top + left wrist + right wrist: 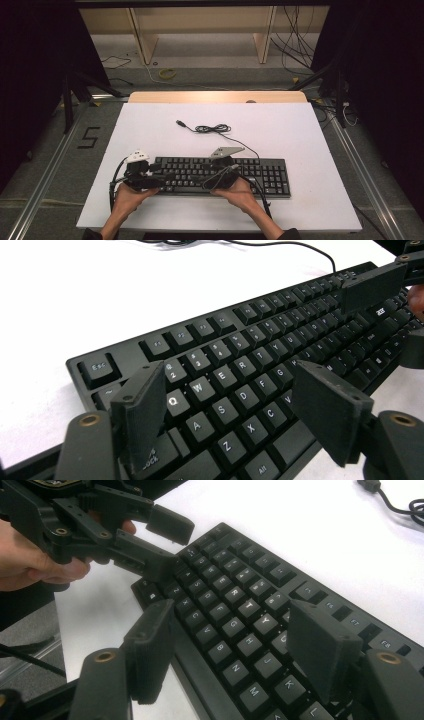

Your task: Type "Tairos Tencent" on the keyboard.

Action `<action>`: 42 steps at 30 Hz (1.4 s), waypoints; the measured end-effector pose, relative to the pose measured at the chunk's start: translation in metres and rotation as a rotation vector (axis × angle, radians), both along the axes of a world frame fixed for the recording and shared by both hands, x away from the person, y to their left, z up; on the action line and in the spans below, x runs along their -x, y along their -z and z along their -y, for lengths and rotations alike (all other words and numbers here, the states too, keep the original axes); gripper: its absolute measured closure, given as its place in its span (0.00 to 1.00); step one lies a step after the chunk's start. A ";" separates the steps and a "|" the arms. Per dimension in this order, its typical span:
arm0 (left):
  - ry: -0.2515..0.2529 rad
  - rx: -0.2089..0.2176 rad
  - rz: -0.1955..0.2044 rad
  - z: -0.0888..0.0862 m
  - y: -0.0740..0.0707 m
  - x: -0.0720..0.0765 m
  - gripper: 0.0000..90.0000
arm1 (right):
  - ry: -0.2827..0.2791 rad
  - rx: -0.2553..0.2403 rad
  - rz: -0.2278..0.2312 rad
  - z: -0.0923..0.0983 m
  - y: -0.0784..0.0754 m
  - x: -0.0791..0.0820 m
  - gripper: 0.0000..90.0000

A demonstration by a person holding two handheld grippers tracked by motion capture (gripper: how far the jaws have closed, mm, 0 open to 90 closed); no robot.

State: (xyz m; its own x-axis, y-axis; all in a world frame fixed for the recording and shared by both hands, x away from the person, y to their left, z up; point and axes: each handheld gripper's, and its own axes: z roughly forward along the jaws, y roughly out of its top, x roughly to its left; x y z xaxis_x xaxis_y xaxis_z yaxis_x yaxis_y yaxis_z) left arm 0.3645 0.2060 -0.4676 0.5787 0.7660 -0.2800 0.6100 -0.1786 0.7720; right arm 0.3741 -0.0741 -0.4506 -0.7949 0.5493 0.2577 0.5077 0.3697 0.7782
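A black keyboard (265,176) lies along the near part of the white table, and its cable (214,129) runs back to a loose USB plug (179,122). My left gripper (157,173) hovers over the keyboard's left end. In the left gripper view it (227,377) stands open above the Q, W, A and S keys of the keyboard (235,370). My right gripper (212,177) hangs open over the middle keys and points toward the left one. In the right gripper view it (230,612) frames the G and H keys of the keyboard (235,595). Neither gripper holds anything.
The white table top (300,130) has bare room behind and right of the keyboard. A wooden strip (215,96) edges its far side. Black stands (67,95) and loose cables (295,40) sit on the floor beyond. In the right gripper view a hand (30,562) holds the left gripper (165,542).
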 end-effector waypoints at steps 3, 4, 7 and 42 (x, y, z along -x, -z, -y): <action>0.003 -0.006 0.003 0.001 -0.001 -0.002 0.33 | 0.001 -0.001 -0.002 0.002 0.000 0.001 0.41; 0.002 -0.005 0.003 0.002 -0.001 -0.003 0.33 | 0.001 -0.001 0.002 0.002 0.000 0.001 0.41; 0.001 -0.005 0.001 0.001 -0.003 -0.005 0.36 | 0.001 0.001 0.002 0.003 0.000 0.002 0.41; 0.083 -0.126 -0.042 0.026 0.004 -0.026 0.99 | -0.007 0.000 0.017 0.006 0.000 0.010 0.41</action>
State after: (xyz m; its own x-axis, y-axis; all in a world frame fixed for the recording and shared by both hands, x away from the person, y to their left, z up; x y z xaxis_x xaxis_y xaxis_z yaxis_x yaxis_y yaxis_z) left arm 0.3909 0.1799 -0.4719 0.6313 0.7465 -0.2102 0.6204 -0.3234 0.7145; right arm 0.3646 -0.0801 -0.4505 -0.8026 0.5440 0.2445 0.4922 0.3727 0.7867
